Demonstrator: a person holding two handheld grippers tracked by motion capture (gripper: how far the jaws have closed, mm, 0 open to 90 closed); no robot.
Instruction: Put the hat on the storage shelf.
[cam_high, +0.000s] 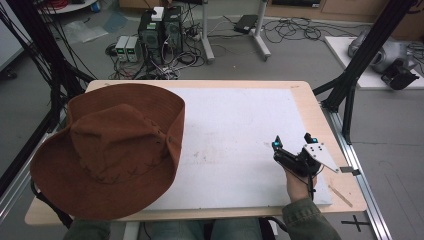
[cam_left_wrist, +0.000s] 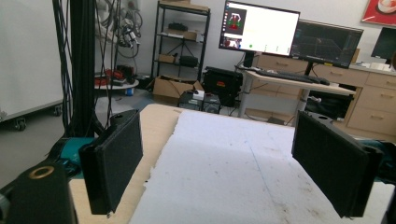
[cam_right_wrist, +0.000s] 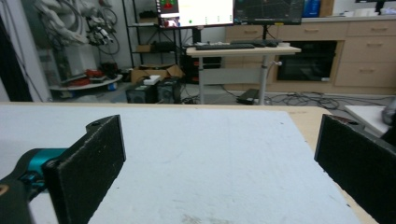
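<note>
A large brown wide-brimmed hat (cam_high: 110, 150) lies crown up over the left part of the table, its brim reaching past the front left edge. A white board (cam_high: 240, 130) covers most of the wooden table (cam_high: 320, 125). My right gripper (cam_high: 291, 140) is held in a hand over the board's right front part, open, well to the right of the hat. In the right gripper view its jaws (cam_right_wrist: 219, 126) stand wide apart over bare board with nothing between them. In the left gripper view my left gripper (cam_left_wrist: 217, 126) is also open and empty above the board's left edge (cam_left_wrist: 163, 154).
A thin wooden stick (cam_high: 342, 195) lies on the table's front right corner. Black frame posts (cam_high: 360, 60) stand at the right and left of the table. Computer towers (cam_high: 160, 30) and cables sit on the floor behind it. A desk with monitors (cam_left_wrist: 261, 28) stands farther back.
</note>
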